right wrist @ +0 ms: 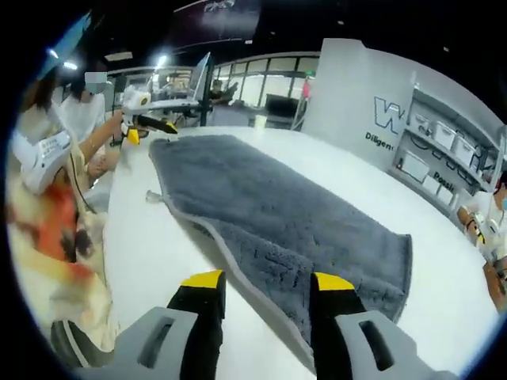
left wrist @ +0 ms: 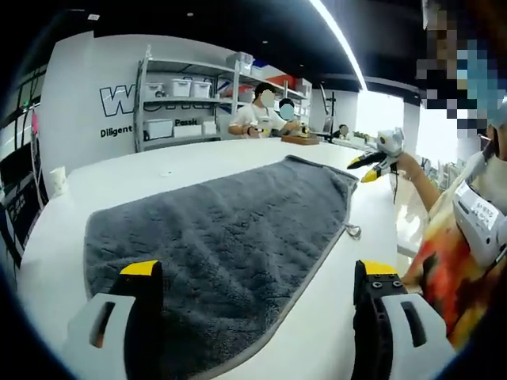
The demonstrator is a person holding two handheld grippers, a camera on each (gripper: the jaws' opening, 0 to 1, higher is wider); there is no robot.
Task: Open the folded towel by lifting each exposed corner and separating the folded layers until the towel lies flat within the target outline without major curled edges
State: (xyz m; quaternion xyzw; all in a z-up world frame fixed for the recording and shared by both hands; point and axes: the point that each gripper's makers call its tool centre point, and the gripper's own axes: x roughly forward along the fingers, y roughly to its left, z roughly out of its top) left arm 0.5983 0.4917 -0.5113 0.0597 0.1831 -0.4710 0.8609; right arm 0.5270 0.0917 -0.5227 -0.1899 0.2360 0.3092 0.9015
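Observation:
A grey plush towel lies spread lengthwise on the white table, with a small loop at its right edge. My left gripper hangs open over the towel's near end, its jaws set wide and holding nothing. In the right gripper view the same towel runs away from me, its pale hem kinked near the loop. My right gripper stands open just above the near hem. Each gripper shows in the other's view: the right gripper past the far corner, the left gripper at the far end.
A person in a patterned shirt stands close at the table's edge. A paper cup sits at the far left of the table. Shelves with white bins and seated people are behind it.

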